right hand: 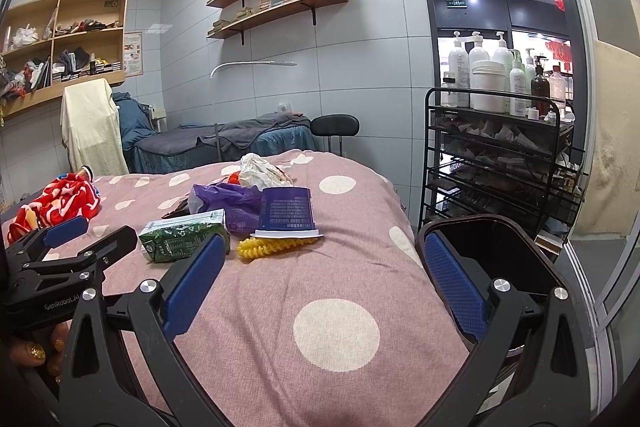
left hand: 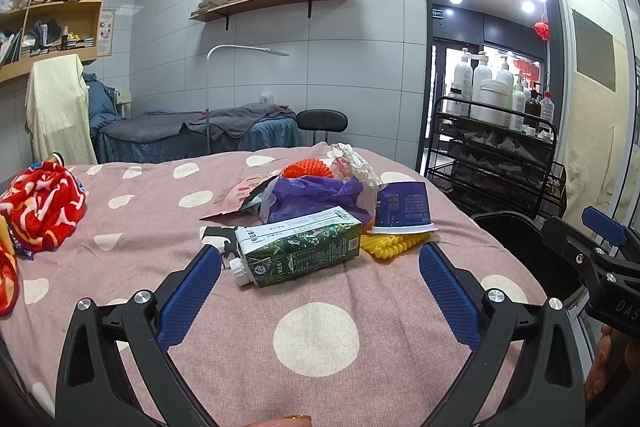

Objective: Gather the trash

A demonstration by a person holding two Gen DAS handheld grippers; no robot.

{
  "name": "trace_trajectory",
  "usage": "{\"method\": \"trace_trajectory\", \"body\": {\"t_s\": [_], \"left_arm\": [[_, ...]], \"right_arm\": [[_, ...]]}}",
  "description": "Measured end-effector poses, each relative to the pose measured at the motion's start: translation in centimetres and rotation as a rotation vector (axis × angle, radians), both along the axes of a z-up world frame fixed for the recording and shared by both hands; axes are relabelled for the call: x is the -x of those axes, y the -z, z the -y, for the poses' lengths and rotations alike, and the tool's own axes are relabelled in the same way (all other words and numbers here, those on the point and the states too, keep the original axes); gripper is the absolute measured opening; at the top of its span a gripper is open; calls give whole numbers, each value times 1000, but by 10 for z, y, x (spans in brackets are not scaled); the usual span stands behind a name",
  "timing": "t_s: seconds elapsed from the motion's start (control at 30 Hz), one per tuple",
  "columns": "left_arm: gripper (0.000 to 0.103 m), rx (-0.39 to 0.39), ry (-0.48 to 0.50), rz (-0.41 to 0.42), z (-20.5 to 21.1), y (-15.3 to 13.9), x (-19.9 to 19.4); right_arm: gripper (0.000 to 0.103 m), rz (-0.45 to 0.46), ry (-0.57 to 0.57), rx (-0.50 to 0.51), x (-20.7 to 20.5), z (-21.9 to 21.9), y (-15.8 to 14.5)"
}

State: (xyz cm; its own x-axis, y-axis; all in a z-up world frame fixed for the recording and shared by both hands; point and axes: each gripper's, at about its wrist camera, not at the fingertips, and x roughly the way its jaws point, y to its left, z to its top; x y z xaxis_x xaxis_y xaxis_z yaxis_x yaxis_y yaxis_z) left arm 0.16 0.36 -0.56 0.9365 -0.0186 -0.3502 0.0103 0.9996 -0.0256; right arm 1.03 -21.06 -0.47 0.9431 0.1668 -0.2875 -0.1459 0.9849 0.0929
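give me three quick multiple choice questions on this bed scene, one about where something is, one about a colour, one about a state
1. Where does the yellow spiral toy lie?
A. under the rim of the upside-down purple cup
B. on the wire rack
C. inside the bin

2. What colour is the carton on the pink dotted blanket?
A. red
B. green and white
C. plain black

3. How does the left gripper stand?
A. shut on the carton
B. shut on nothing
C. open, holding nothing

Answers:
1 A, the toy pokes out from beneath the cup's white rim.
2 B, green floral print below a white top panel.
3 C, its blue pads are spread wide on either side of the carton without touching it.
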Motion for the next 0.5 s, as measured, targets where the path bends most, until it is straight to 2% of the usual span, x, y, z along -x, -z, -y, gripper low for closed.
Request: {"method": "trace_trajectory", "body": {"t_s": [0.5], "left_arm": [[98, 2, 29, -15, 2, 2, -2]], "right_arm": [[99, -14, -6, 1, -2, -1, 2]]}}
